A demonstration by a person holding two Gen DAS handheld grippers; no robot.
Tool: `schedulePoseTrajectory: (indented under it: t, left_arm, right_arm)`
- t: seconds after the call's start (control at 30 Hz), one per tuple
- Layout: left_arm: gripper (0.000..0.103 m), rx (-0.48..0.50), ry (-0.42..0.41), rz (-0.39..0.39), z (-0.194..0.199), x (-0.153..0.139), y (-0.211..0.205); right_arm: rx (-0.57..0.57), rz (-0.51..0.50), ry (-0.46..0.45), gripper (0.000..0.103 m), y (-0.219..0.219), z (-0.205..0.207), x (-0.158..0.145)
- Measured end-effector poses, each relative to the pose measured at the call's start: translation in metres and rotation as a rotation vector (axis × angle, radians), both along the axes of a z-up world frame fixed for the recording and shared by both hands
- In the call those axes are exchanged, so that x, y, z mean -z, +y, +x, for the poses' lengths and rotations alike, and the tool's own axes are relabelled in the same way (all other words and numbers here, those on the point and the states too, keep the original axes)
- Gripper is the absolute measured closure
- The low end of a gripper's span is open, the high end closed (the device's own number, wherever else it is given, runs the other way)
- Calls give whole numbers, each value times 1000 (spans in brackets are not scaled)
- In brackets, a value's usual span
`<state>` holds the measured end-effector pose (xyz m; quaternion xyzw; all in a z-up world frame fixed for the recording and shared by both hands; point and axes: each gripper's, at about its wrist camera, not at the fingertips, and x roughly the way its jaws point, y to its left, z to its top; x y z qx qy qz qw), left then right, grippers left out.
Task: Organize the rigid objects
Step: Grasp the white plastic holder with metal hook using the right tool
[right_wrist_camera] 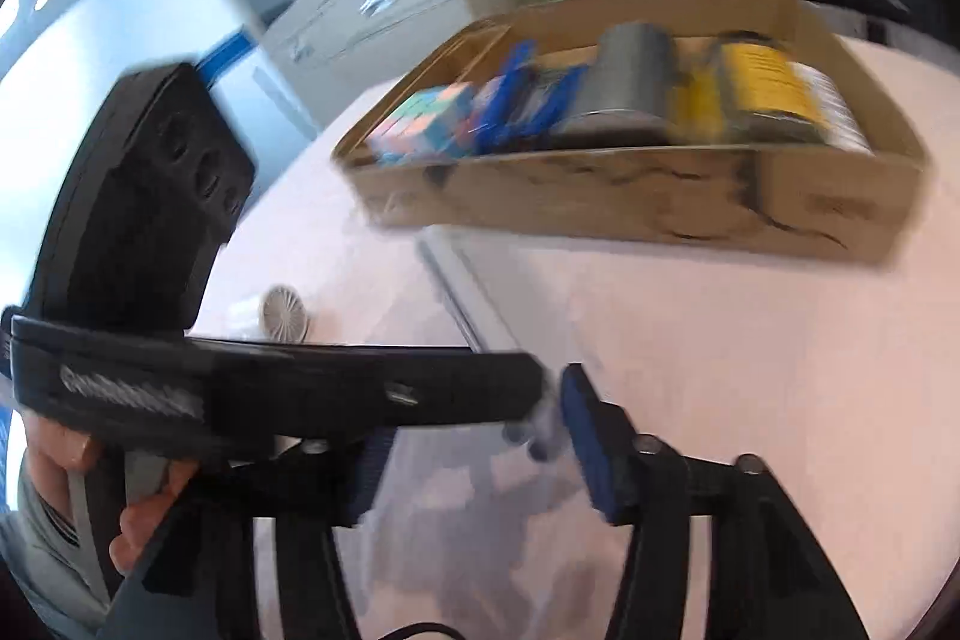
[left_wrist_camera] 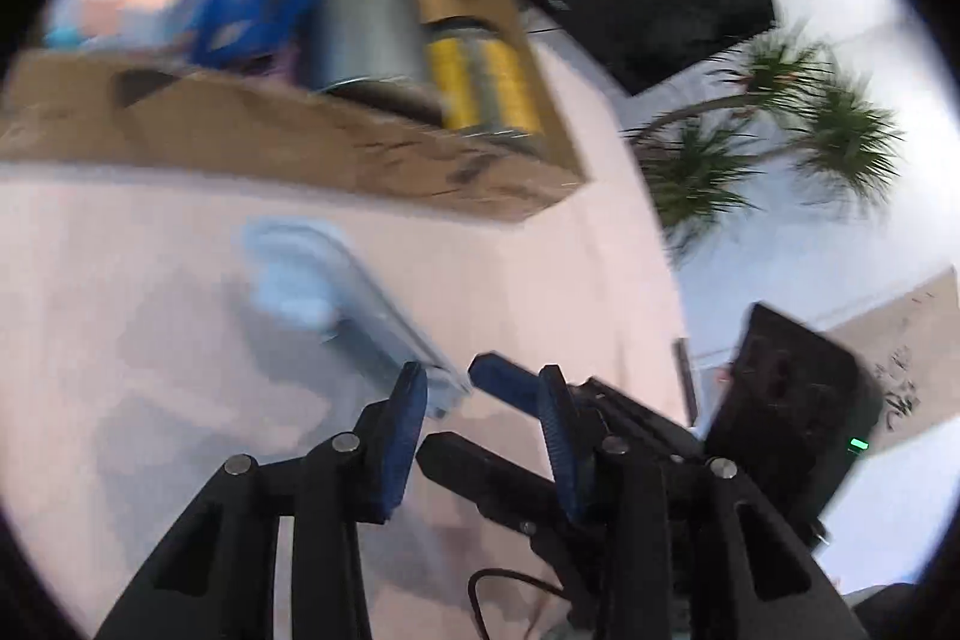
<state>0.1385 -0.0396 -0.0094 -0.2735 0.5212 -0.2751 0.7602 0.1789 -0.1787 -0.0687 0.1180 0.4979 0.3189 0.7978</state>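
Observation:
A clear, pale blue flat plastic piece (left_wrist_camera: 336, 298) lies on the pink tabletop (left_wrist_camera: 120, 310); motion blur hides what it is. Its near end sits between the blue pads of my left gripper (left_wrist_camera: 486, 403), against the left pad and apart from the right one. My right gripper's fingertip (left_wrist_camera: 498, 379) pokes into the same gap. In the right wrist view the piece (right_wrist_camera: 468, 292) runs as a thin strip toward my right gripper (right_wrist_camera: 480, 454), whose jaws stand wide, the right pad near its end. The left gripper's black finger (right_wrist_camera: 360, 391) crosses between them.
A low cardboard tray (left_wrist_camera: 336, 148) (right_wrist_camera: 600, 196) stands behind, holding a pastel puzzle cube (right_wrist_camera: 420, 118), blue items (right_wrist_camera: 516, 100), a grey can (right_wrist_camera: 630, 76) and a yellow-labelled jar (right_wrist_camera: 774, 94). A small white fan (right_wrist_camera: 282, 310) sits left. A potted plant (left_wrist_camera: 780, 124) stands beyond the table edge.

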Motion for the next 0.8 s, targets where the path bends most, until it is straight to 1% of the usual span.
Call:
schedulePoseTrajectory:
  t: [0.1,0.17,0.23,0.3,0.33,0.37,0.4,0.43,0.5,0.57,0.6,0.63,0.67,0.7,0.73,0.77,0.8]
  left_arm:
    - [64,-7,-2,29,17,5,-8]
    - [64,-44,-6,82,24,7,-4]
    - [63,-76,4,93,20,12,13]
    - [60,-123,12,103,12,16,32]
    - [55,-154,17,122,9,19,40]
    - [54,-177,18,133,6,21,49]
    - [53,-202,19,147,2,22,56]
    - [53,-226,25,169,-3,24,63]
    - [53,-250,32,193,-10,26,72]
    - [53,-269,37,192,-17,29,79]
    - [53,-279,43,180,-20,31,83]
    - [53,-283,49,170,-22,33,86]
    - [53,-286,57,157,-23,36,89]
    - [53,-286,63,148,-24,38,90]
    - [53,-284,68,137,-24,41,91]
    - [53,-280,73,124,-23,42,91]
    - [53,-277,79,111,-20,44,90]
  right_arm:
    - [25,-42,13,47,-20,8,5]
    - [0,-57,-16,46,-26,13,0]
    - [-30,-69,-59,45,-24,18,-4]
    - [-113,-88,-99,34,-13,29,-5]
    - [-139,-100,-109,32,-12,33,-5]
    - [-189,-121,-126,28,-3,38,-3]
    - [-244,-148,-152,27,8,45,1]
    - [-271,-173,-172,27,16,50,2]
    - [-356,-218,-181,26,31,65,15]
    - [-396,-235,-163,26,39,74,25]
    - [-417,-241,-146,23,42,77,31]
    - [-423,-238,-162,23,43,76,31]
    - [-435,-232,-155,23,44,74,30]
    - [-460,-204,-137,23,45,67,27]
    - [-478,-183,-139,22,47,55,23]
    - [-489,-183,-147,24,49,46,21]
    - [-512,-187,-179,28,53,30,18]
